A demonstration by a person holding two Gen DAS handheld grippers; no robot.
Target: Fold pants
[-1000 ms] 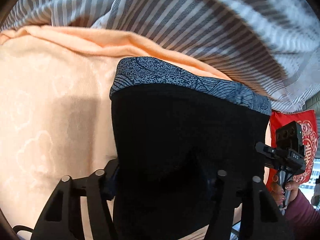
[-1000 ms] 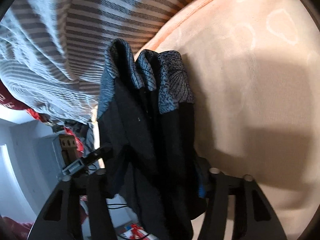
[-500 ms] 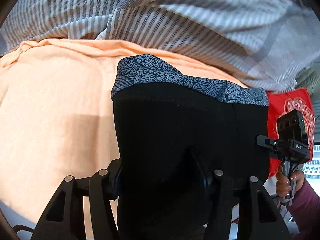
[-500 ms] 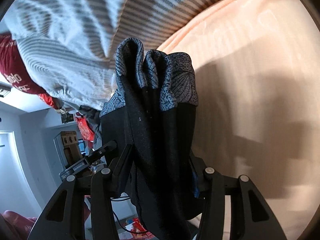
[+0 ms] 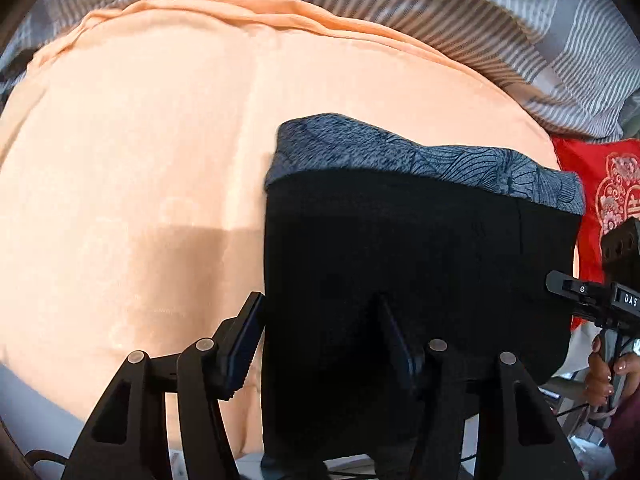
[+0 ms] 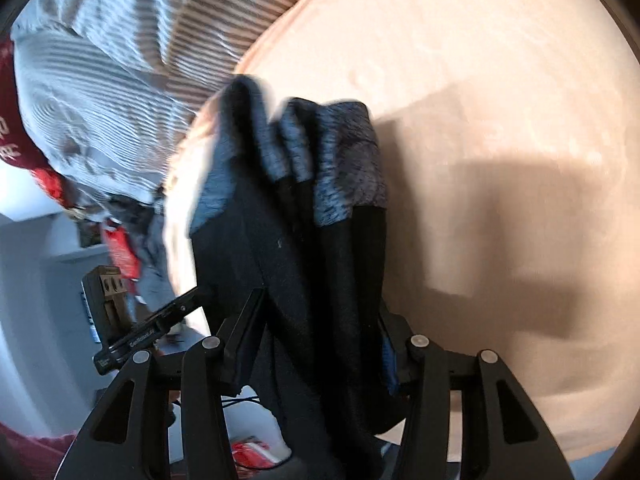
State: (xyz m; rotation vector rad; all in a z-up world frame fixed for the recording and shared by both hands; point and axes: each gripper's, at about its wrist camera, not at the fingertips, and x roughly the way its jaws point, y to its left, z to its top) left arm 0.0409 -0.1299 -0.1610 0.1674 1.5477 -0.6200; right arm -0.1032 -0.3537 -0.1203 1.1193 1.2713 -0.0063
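The black stretchy pants with a grey-blue patterned waistband (image 5: 420, 248) hang in the air above a soft peach-orange blanket (image 5: 140, 140) that covers the bed. 2 claws hold them up.

In the left wrist view, the left claw (image 5: 320, 336) grips the black cloth. The cloth fills the gap between its 2 black fingers (image 5: 240, 340), and the pads press on it from both sides. The pants look wide and flat here, with the patterned band running along the edge far from the claw. The pants throw a dark shadow on the blanket just to the left.

At the right edge of that view is the other black tool, held by a person's hand (image 5: 604, 372) with light painted nails and a dark red sleeve.

In the right wrist view, the right claw (image 6: 316, 344) also has the black cloth between its fingers. The jaws of this claw are opening a little, but the cloth still sits thick between the pads. Here the pants look bunched into several folds, and the grey-blue band is blurry.

Past the blanket lies a grey and white striped quilt (image 5: 460, 12), all rumpled. A bright red cushion with a pale pattern (image 5: 600, 188) sits beside the blanket at the right of the left wrist view. In the right wrist view, the left tool shows at the lower left, in front of a pale wall.
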